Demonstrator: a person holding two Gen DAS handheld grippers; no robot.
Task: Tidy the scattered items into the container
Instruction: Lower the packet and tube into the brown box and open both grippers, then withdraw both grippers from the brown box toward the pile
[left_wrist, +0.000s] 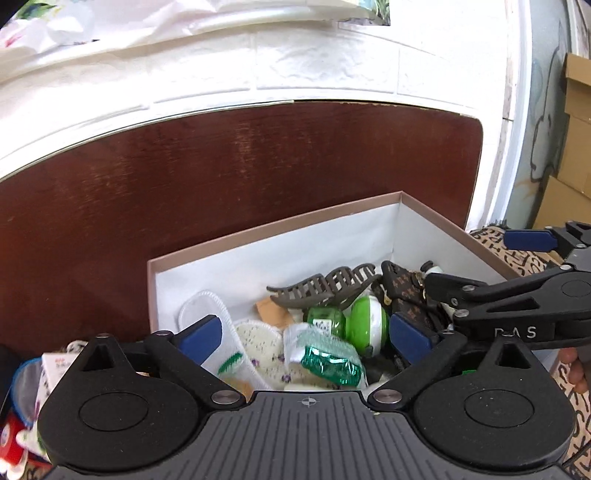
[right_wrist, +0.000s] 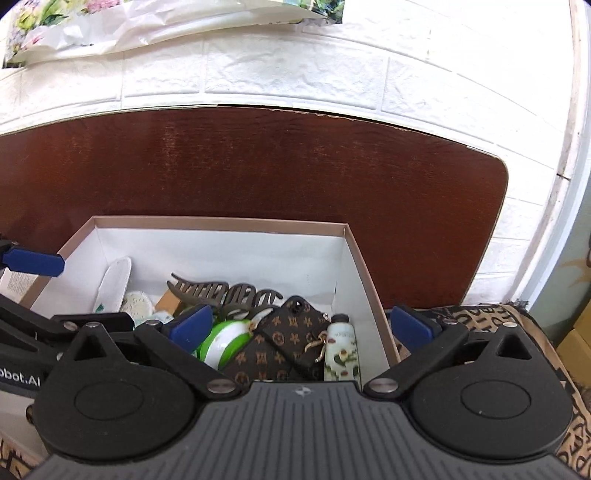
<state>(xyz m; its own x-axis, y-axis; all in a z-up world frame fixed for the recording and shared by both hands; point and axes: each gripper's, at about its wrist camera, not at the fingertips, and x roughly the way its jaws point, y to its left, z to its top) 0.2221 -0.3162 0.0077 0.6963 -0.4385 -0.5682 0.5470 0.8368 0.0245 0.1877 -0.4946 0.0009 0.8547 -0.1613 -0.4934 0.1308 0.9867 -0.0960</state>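
An open cardboard box (left_wrist: 258, 229) (right_wrist: 221, 224) with white inside walls holds a grey hair claw (left_wrist: 325, 286) (right_wrist: 221, 291), a green and white roller (left_wrist: 365, 323) (right_wrist: 225, 341), a green foil packet (left_wrist: 328, 362), a white pad (left_wrist: 210, 310), a brown monogram pouch (left_wrist: 406, 295) (right_wrist: 284, 343) and a hand cream tube (right_wrist: 341, 354). My left gripper (left_wrist: 306, 332) is open and empty above the box's near left part. My right gripper (right_wrist: 299, 325) is open and empty above the box's right side, straddling its right wall.
A dark wooden board (left_wrist: 221, 166) stands behind the box against a white brick wall (right_wrist: 332, 62). Loose small packets (left_wrist: 44, 373) lie left of the box. A patterned brown cloth (right_wrist: 480, 314) lies under and right of it. Cardboard boxes (left_wrist: 576, 110) stand far right.
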